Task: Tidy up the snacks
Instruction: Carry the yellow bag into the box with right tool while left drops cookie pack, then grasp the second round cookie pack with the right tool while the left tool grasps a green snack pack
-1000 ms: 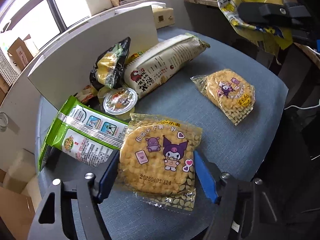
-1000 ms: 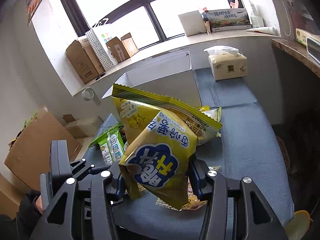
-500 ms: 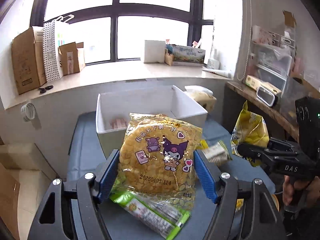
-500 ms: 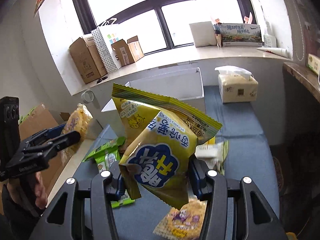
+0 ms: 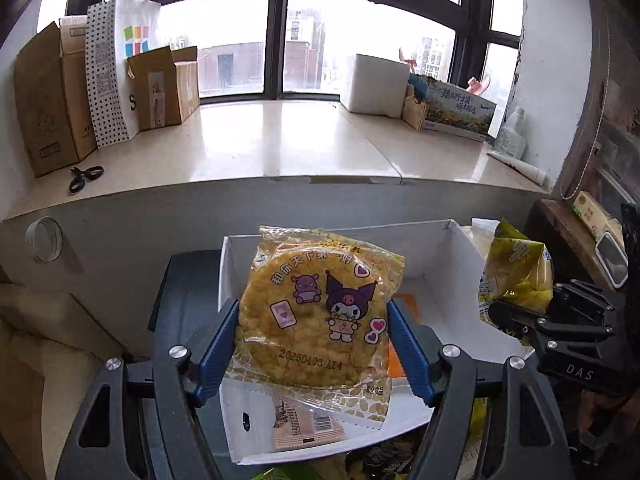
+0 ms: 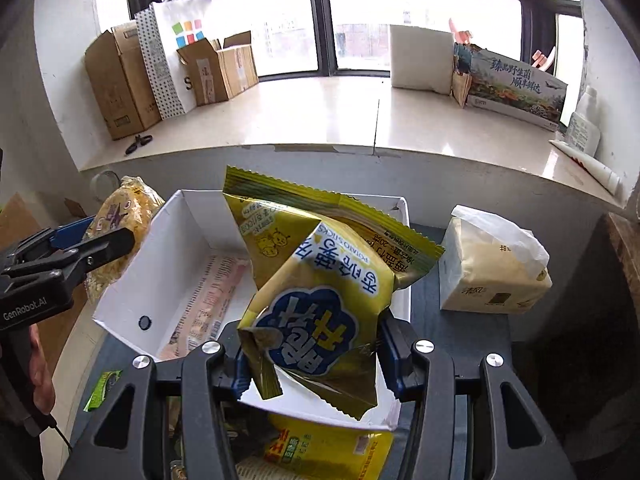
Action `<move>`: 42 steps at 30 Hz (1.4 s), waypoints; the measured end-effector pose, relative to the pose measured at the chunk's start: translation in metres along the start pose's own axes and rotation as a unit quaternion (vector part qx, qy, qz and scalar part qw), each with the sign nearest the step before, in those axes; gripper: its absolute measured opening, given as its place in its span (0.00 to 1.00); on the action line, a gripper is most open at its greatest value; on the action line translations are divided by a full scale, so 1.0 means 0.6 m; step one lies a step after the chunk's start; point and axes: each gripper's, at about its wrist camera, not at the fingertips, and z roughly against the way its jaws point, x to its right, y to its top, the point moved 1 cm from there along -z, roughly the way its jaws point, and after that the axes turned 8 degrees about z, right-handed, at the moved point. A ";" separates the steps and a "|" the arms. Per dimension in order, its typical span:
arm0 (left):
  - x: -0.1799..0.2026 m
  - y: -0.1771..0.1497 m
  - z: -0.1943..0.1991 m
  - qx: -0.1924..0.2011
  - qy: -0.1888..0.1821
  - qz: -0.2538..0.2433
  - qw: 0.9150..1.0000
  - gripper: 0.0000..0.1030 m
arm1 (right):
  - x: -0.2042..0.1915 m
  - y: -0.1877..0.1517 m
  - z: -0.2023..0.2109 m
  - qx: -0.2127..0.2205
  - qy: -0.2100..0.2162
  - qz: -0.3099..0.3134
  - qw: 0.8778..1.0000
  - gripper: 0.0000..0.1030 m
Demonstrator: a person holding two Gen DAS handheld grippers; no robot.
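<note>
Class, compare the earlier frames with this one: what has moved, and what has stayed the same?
The left gripper lifted the round rice cracker pack off the table to above the white box. The right gripper carried the yellow potato sticks bag over it too. Both grips stayed shut.

Both held snack packs now lifted over the white box (image 5: 460, 256).

"20250403 A14" is printed on the round corn cake packet (image 5: 316, 312). "POTATO STICKS" is read on the yellow chip bag (image 6: 320, 300). "DAS" is marked on the right gripper (image 5: 516, 316), and "GenRobot.AI" on the left gripper (image 6: 108, 240).
</note>
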 end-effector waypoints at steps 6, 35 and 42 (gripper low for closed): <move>-0.010 -0.028 -0.046 -0.028 -0.008 0.004 1.000 1.00 | 0.023 -0.001 -0.036 -0.017 0.010 -0.028 0.999 1.00; -0.030 -0.220 0.306 0.127 -0.041 0.027 0.991 1.00 | -0.092 -0.295 0.224 0.080 0.034 -0.063 0.994 1.00; -0.049 -0.328 0.337 0.093 -0.008 0.049 0.994 1.00 | -0.093 -0.423 0.157 -0.037 0.000 -0.117 0.992 1.00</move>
